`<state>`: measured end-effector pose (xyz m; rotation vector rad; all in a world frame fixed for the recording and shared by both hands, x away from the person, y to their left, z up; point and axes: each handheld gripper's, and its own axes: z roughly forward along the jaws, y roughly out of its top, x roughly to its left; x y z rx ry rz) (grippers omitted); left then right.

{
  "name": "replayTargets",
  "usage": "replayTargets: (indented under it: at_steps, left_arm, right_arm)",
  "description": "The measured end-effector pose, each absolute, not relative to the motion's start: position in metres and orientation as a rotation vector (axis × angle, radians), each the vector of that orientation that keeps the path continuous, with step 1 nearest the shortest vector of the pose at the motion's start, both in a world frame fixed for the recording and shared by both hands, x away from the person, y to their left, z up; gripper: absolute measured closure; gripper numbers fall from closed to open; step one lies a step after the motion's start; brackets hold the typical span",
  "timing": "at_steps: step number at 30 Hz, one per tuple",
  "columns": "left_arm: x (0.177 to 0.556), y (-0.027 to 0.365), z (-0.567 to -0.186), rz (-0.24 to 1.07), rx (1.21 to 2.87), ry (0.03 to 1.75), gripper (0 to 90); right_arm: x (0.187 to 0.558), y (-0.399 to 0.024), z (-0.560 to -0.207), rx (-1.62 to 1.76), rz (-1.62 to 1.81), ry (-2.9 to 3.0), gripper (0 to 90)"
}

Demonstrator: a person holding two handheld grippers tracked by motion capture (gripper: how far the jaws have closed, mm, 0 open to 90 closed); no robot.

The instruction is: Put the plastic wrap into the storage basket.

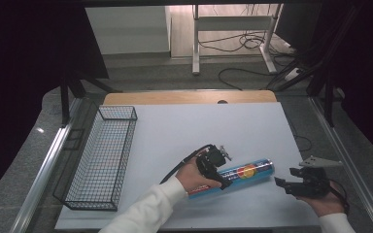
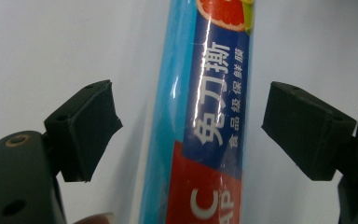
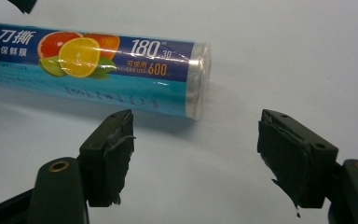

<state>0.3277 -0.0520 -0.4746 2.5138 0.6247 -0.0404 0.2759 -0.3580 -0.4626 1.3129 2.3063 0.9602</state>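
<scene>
White sheet [image 1: 213,126] covers wooden table [image 1: 189,97]; grey floor, cables [image 1: 243,41] and white desk frame [image 1: 233,29] behind. Black wire basket [image 1: 102,155] on sheet's left edge. Blue cling-film roll [image 1: 243,173] lies flat near front, between my grippers. My left gripper [image 2: 191,135] straddles roll, jaws wide, not touching. My right gripper [image 3: 196,154] spread apart, just beside roll's clear end, holding nothing.

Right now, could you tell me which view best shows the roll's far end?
The right gripper view: the blue cling-film roll shows its clear end. The left gripper view catches its middle between open claw pads; the high view shows it whole but small.
</scene>
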Motion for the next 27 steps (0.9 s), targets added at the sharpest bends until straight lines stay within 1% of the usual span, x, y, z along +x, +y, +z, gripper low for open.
replayTargets:
  at_steps: [10,17,19,20,21,27]
  left_arm:
    - [0.33,-0.07,-0.487,-0.092,2.598,0.621,20.5]
    - [0.331,-0.076,-0.494,-0.094,2.645,0.632,21.6]
    - [0.331,-0.078,-0.496,-0.08,2.66,0.63,23.3]
    - [0.331,-0.078,-0.496,-0.067,2.665,0.632,27.2]
    - [0.331,-0.078,-0.496,-0.063,2.664,0.634,28.0]
    - [0.331,-0.078,-0.496,-0.058,2.675,0.613,29.1]
  right_arm:
    - [0.276,-0.358,-0.464,1.318,0.946,2.308,27.4]
    - [0.277,-0.358,-0.465,1.318,0.939,2.311,27.4]
    - [0.277,-0.358,-0.465,1.32,0.935,2.312,27.4]
    - [0.277,-0.358,-0.465,1.32,0.93,2.313,27.4]
    - [0.277,-0.359,-0.465,1.319,0.93,2.311,27.4]
    - [0.277,-0.359,-0.466,1.32,0.93,2.309,27.4]
